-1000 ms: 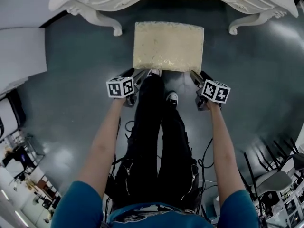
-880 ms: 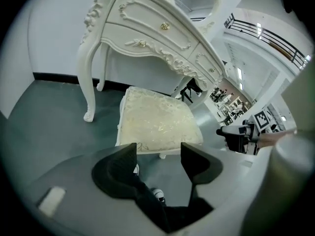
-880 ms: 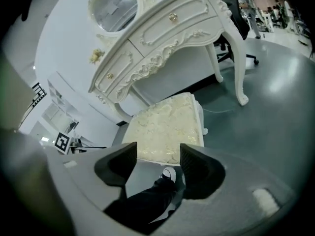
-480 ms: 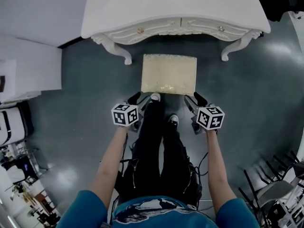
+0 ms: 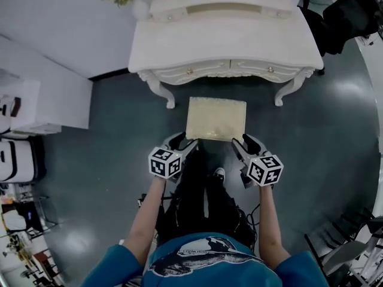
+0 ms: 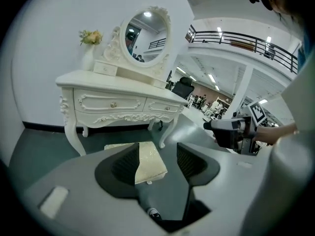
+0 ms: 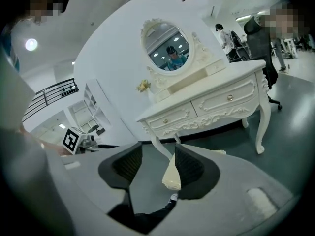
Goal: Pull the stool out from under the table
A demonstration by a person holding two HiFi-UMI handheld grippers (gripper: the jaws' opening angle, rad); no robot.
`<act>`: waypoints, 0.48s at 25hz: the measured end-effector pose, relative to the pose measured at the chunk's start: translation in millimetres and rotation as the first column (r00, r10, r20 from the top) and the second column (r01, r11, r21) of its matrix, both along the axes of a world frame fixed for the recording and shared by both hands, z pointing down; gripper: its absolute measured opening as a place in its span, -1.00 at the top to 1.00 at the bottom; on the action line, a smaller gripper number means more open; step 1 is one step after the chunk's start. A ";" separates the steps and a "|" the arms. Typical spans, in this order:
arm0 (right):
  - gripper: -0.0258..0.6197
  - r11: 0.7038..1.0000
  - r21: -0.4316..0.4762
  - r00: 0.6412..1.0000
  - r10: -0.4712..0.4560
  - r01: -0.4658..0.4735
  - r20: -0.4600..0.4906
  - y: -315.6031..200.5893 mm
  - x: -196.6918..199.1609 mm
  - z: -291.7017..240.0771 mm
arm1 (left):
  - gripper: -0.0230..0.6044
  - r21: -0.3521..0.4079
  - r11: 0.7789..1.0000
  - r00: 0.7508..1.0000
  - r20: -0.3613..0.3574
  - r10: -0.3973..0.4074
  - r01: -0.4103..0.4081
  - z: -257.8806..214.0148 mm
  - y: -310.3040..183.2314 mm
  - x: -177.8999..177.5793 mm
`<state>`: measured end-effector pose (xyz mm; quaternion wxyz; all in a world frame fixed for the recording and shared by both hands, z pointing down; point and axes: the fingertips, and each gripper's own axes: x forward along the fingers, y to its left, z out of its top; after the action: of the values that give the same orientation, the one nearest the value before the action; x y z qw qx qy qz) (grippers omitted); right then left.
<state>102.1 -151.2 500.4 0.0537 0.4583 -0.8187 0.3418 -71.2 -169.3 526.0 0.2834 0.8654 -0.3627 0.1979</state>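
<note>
On floor point(image 5: 119, 136) just before the table point(image 5: 227, 46), the stool point(image 5: 216, 119) stands clear; our grippers hover by its near edge.
Left gripper point(image 5: 182, 141) is half open and the right gripper point(image 5: 242, 141) jaws are closing. Each gap shows only a stool corner beyond it, nothing gripped. We judge the stool stiff-framed with a soft top, fairly light, sliding easily. Best to take the firm rim at both near corners, not the cushion.

Dark glossy floor point(image 5: 102, 124), white wall point(image 6: 44, 38), railed balcony point(image 6: 236, 38) overhead.
</note>
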 end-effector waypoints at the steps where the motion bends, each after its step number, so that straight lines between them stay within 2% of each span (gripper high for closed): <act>1: 0.30 1.000 0.014 1.000 -0.002 0.001 0.006 1.0 -1.5 -9.8 | 0.16 0.012 1.000 1.000 0.002 0.007 -0.007 -8.3 2.1 0.1; 7: 0.30 0.998 0.068 1.000 -0.009 0.008 0.018 8.4 -9.4 -47.7 | 0.16 0.057 0.998 1.000 -0.005 0.001 0.000 -48.6 11.4 -10.7; 12: 0.31 0.997 0.068 1.000 -0.022 0.022 -0.003 19.1 -17.1 -49.5 | 0.16 0.078 0.997 1.000 0.008 0.012 -0.012 -68.0 27.1 -26.7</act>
<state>85.0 -132.1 450.9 0.0429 0.4513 -0.8347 0.3126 -97.9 -142.2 458.0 0.2468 0.8773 -0.3660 0.1887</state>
